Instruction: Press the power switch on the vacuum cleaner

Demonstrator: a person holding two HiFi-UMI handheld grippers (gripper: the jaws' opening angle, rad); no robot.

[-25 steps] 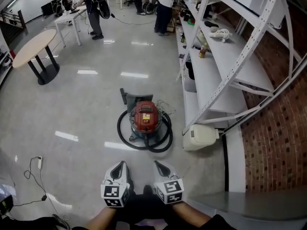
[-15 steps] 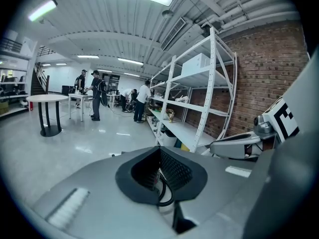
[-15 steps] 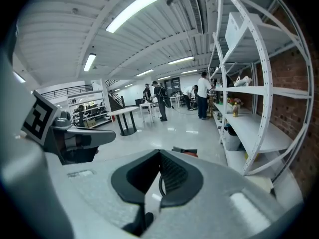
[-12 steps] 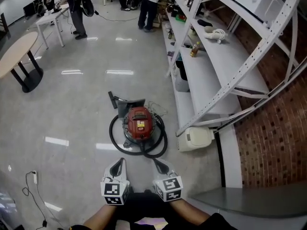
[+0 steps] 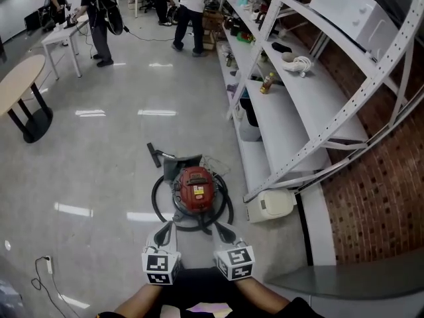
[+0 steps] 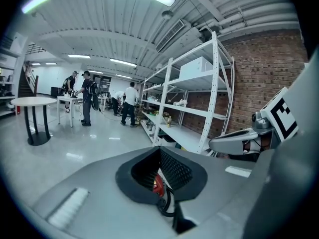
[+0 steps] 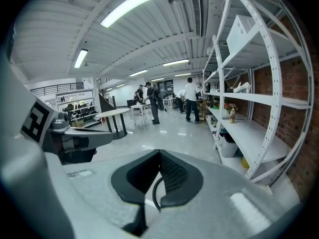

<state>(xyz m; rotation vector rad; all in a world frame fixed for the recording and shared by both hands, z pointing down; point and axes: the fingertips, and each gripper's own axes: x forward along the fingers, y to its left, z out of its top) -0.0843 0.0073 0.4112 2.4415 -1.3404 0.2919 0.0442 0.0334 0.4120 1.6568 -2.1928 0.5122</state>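
With jaws closed on nothing, the left gripper [image 5: 167, 228] and right gripper [image 5: 220, 228] point at the red vacuum cleaner [image 5: 196, 187]. It sits on the floor [image 5: 99, 158] just ahead, ringed by its black hose [image 5: 158, 209], near the shelf rack's [image 5: 291, 121] foot. The switch is too small to pick out, so bring one closed tip down slowly onto the red top, clear of the hose, then press squarely.

Holds the left gripper [image 5: 167, 227] and right gripper [image 5: 220, 228] side by side near 6 o'clock in the head view, noses pointing toward 12 and converging slightly. Has both sets of jaws closed tip to tip, gripping nothing. Brings the left forearm [image 5: 141, 301] in from 7 o'clock, the right forearm [image 5: 266, 297] from 5.
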